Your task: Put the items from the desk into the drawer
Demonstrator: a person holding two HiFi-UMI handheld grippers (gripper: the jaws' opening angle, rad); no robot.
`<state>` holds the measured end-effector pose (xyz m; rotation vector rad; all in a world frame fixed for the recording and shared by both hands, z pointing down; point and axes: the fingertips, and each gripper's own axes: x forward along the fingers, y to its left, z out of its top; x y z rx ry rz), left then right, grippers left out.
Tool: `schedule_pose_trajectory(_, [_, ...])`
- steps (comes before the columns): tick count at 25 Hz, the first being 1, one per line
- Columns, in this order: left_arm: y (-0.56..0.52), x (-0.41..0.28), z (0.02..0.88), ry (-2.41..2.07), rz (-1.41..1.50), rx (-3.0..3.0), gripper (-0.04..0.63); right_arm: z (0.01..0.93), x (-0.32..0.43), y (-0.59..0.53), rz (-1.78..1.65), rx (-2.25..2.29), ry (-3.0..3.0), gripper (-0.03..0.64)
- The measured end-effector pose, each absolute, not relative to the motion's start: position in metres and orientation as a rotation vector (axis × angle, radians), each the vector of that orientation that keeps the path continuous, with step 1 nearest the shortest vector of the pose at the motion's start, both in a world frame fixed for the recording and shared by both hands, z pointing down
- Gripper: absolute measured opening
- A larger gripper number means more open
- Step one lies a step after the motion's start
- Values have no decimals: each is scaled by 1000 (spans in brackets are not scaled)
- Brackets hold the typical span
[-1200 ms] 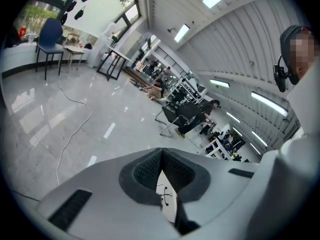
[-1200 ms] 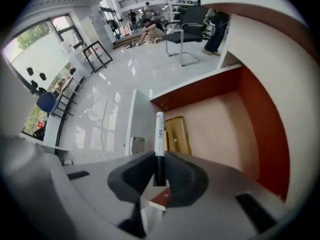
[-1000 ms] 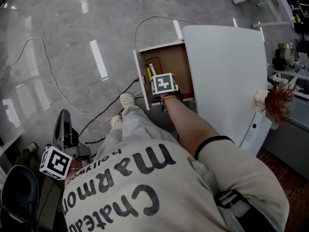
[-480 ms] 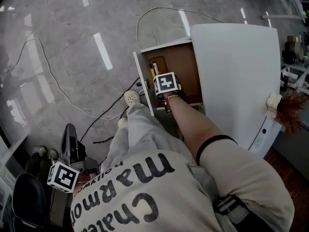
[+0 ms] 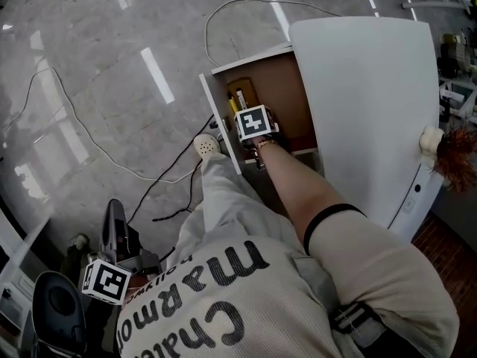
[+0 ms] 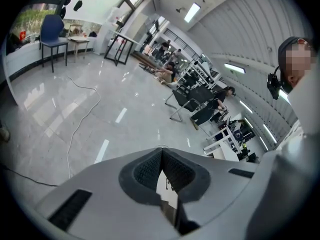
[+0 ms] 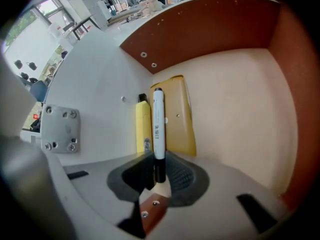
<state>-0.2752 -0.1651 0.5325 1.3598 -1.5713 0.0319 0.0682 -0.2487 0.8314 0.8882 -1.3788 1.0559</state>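
Head view: compared with a second ago, the left tool point(image 5: 113, 209) and its checkered marker cube sit lower and further right in the picture, beside the person's cream printed sweatshirt point(image 5: 216, 289). The right tool point(image 7: 158, 165) has sunk a little deeper into the open drawer point(image 5: 218, 121), its cube looking slightly smaller. The left tool's ribbed dark pads meet at the tips with nothing between them, above glossy grey floor. The drawer has a white front and a smooth reddish-brown board lining. Inside lie a slim yellow marker point(image 7: 143, 126) and a flat mustard case point(image 7: 179, 114). The right tool's pads clamp the black end of a slender white marker pen point(image 7: 158, 119), which hangs over both. A rounded white worktop point(image 5: 358, 103) overhangs the drawer.
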Motion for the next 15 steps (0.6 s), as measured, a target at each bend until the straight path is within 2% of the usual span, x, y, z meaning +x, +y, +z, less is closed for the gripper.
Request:
schedule_pose_trajectory(5, [-162, -273, 532, -1555, 47, 1426, 2, 820, 72, -252, 1118, 1002, -1371, 104])
schedule_pose_trajectory(7, [-160, -275, 528, -1549, 19, 1451, 2, 805, 74, -253, 1166, 1083, -1367, 81])
schedule_pose_trajectory(10, [-158, -277, 516, -1542, -12, 1528, 2, 769, 69, -257, 1161, 1186, -1413, 5])
schedule_pose_trajectory(15, [-135, -267, 479, -1500, -40, 1704, 0, 681, 55, -243, 1173, 1354, -1555, 3])
